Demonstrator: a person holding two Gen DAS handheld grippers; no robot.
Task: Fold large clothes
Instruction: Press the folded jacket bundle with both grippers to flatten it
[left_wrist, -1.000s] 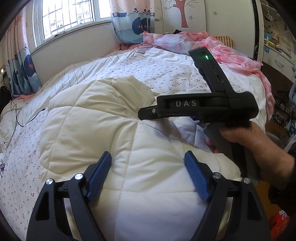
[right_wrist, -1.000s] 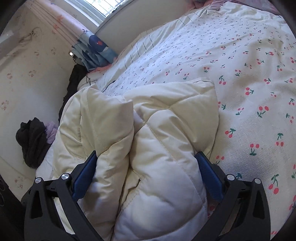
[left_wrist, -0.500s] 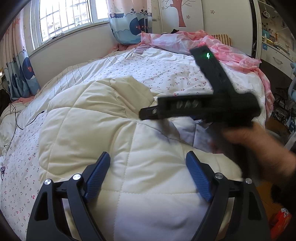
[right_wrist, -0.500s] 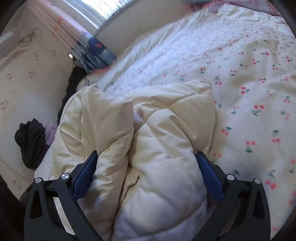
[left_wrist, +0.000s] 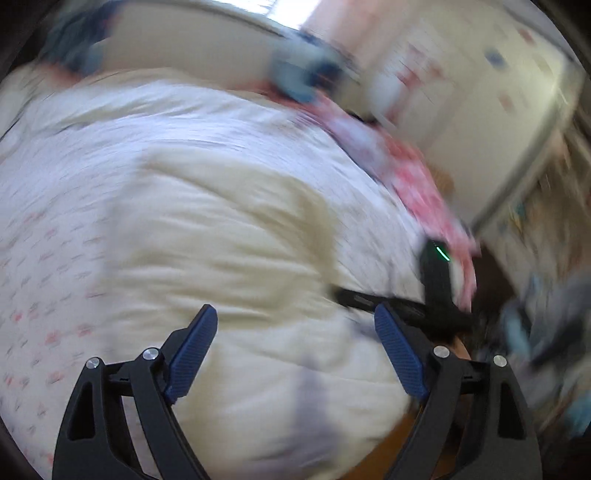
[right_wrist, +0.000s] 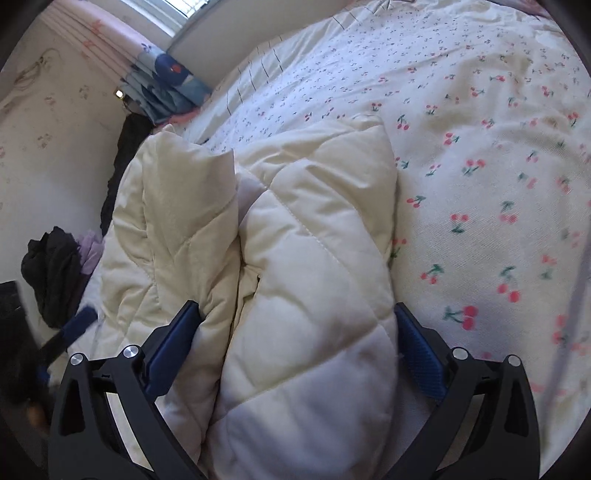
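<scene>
Nearest, item one: your right gripper (right_wrist: 295, 354), clamped on a thick doubled fold of the cream quilted coat (right_wrist: 280, 229), pads sunk into the padding on both sides.

Item two: your left gripper (left_wrist: 295, 343), jaws wide with nothing between them, hanging above the coat's broad panel (left_wrist: 207, 229); that view is badly blurred, so detail is scant.

Item three: the coat itself, bunched on the near part of the bed (right_wrist: 480, 147), over the cherry-print sheet. Judge it light for its bulk, soft, springy, with a smooth shell likely to slide. Expect folds to puff back open unless pressed flat. Take it at stitched seams or at a doubled edge, where the padding compresses and the pads can bite; avoid a single loose layer.

Farthest: striped bedding, then curtain (right_wrist: 166, 85) and window wall.
</scene>
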